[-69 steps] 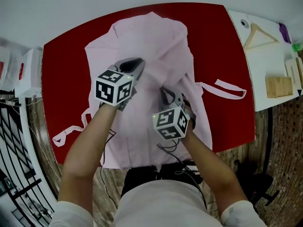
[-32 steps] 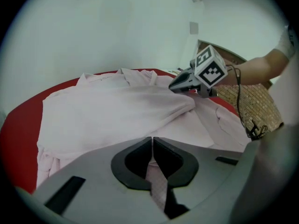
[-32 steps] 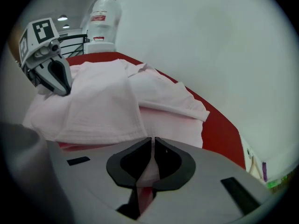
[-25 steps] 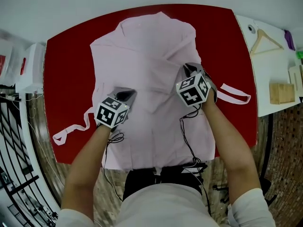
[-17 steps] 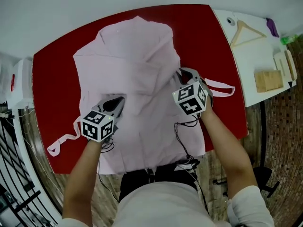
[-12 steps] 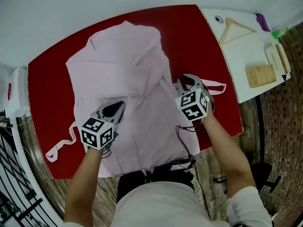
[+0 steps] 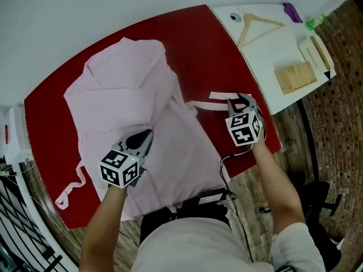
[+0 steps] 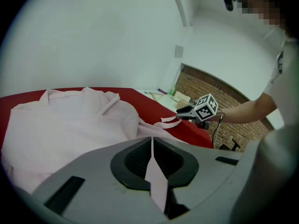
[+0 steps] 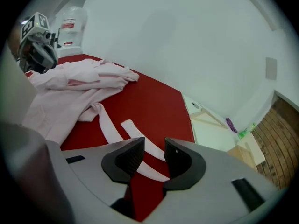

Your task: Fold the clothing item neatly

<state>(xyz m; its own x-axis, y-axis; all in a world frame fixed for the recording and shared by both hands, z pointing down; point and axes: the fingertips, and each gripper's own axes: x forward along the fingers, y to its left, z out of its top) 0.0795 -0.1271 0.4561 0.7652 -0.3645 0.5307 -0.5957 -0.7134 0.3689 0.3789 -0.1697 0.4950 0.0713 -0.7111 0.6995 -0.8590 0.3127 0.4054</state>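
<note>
1 forearm [image 7: 106, 220] extended forward, left tool [image 7: 141, 139] pinching garment [image 7: 116, 98].

No word, number or brand can be read anywhere. The left marker cube [image 7: 119, 168] and the right marker cube [image 7: 245, 128] carry black-and-white square patterns, not letters. In the right gripper view, a clear container [image 9: 71, 29] at the upper left bears a red label [image 9: 71, 21] whose print is too small to make out. In the head view, a white box [image 7: 12, 130] at the left edge shows a red mark [image 7: 6, 134], also unreadable.
</note>
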